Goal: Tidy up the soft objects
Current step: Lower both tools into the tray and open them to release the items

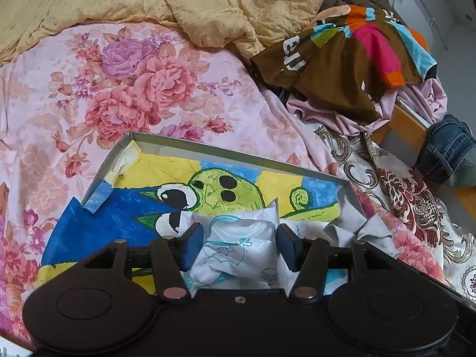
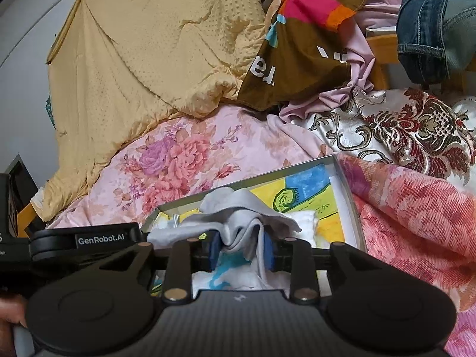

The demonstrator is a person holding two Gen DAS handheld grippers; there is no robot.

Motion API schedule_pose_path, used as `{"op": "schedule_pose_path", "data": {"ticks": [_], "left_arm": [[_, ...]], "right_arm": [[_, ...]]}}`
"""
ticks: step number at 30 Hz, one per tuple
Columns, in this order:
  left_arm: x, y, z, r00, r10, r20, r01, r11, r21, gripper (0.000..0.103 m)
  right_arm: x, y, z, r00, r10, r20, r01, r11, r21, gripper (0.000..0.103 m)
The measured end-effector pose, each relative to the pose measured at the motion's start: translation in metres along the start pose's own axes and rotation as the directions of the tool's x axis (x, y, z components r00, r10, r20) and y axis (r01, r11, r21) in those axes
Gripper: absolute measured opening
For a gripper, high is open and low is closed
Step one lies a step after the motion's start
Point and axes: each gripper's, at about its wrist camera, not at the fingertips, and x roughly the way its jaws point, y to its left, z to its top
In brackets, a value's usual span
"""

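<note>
A shallow grey tray [image 1: 238,150] lined with a bright cartoon drawing lies on the floral bedsheet. A white padded packet with blue print [image 1: 238,244] rests in the tray, between the blue pads of my left gripper [image 1: 241,247]. The jaws stand apart around the packet and do not squeeze it. In the right wrist view, a crumpled grey cloth [image 2: 238,226] stands in a fold between the pads of my right gripper [image 2: 241,250], loosely, over the same tray [image 2: 342,178]. The grey cloth [image 1: 351,226] also shows at the tray's right end.
A yellow quilt [image 1: 208,0] is bunched at the back. A brown multicoloured garment [image 1: 342,59] lies over pink fabric [image 1: 416,101] at the right, with brocade cloth [image 1: 401,190] beside the tray. Jeans [image 1: 446,145] and the wooden bed frame [image 1: 401,125] mark the right edge.
</note>
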Motion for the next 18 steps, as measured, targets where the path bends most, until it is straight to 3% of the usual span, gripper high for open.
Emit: {"op": "schedule_pose_path", "data": {"ticks": [18], "left_arm": [[-0.015, 0.01, 0.003, 1.0, 0.02, 0.017, -0.019, 0.999, -0.05, 0.075]], "right_arm": [[-0.008, 0.007, -0.001, 1.0, 0.017, 0.017, -0.017, 0.999, -0.037, 0.073]]}}
